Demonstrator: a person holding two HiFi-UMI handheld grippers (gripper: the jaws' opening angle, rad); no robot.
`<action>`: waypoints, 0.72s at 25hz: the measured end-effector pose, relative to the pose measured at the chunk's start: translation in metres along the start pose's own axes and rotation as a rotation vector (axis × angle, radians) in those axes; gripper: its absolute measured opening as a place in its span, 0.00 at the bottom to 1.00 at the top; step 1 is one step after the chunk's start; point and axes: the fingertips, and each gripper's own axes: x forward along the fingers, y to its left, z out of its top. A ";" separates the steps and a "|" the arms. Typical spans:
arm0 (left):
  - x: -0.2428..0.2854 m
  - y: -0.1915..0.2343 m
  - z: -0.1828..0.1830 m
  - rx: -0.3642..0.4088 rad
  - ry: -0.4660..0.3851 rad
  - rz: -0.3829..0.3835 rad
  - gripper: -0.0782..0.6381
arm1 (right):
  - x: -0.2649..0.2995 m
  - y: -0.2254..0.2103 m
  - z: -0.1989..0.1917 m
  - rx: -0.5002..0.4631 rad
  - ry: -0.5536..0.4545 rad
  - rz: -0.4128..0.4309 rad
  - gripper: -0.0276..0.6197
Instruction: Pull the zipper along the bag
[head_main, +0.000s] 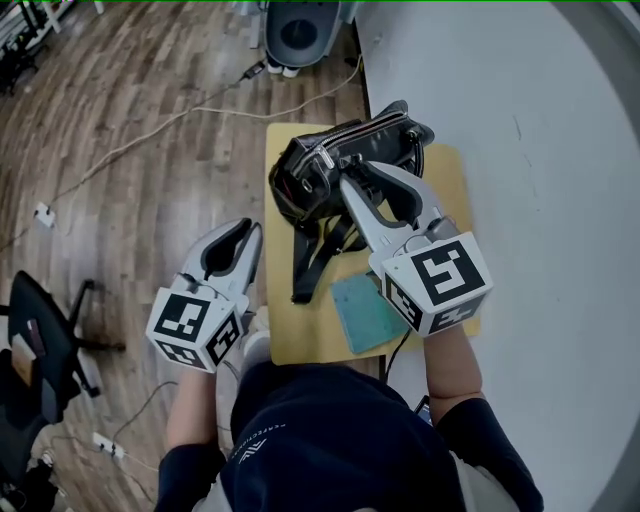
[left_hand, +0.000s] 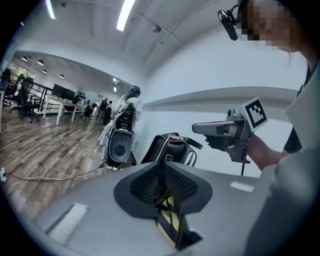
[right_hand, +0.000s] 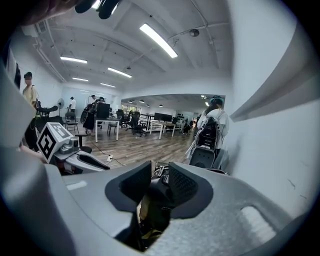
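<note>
A black bag (head_main: 310, 180) stands on a tan board (head_main: 450, 180), and its metal zipper (head_main: 345, 138) runs along the top. The bag's strap (head_main: 315, 255) trails toward me. My right gripper (head_main: 360, 175) hovers over the near side of the bag, its jaws wide apart and gripping nothing. In the right gripper view the bag (right_hand: 157, 187) shows in the gap of the right gripper (right_hand: 160, 170). My left gripper (head_main: 240, 230) is left of the board over the floor, apart from the bag. Its jaws stand a narrow slit apart with nothing between them, and the bag (left_hand: 172, 147) lies ahead.
A blue-green pad (head_main: 365, 312) lies on the board's near end. A white curved table (head_main: 530, 150) is at the right. Cables (head_main: 150, 140) cross the wooden floor at the left, and a black chair (head_main: 40, 330) stands there. A grey stand (head_main: 300, 30) is beyond the board.
</note>
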 end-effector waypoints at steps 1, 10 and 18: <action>0.004 0.002 0.001 -0.003 0.001 -0.010 0.19 | 0.005 -0.001 0.001 -0.005 0.010 -0.007 0.22; 0.035 0.026 0.003 -0.041 0.005 -0.089 0.19 | 0.042 -0.001 0.002 -0.023 0.103 -0.036 0.22; 0.052 0.035 0.004 -0.074 -0.012 -0.149 0.19 | 0.055 -0.002 -0.012 -0.054 0.216 -0.087 0.22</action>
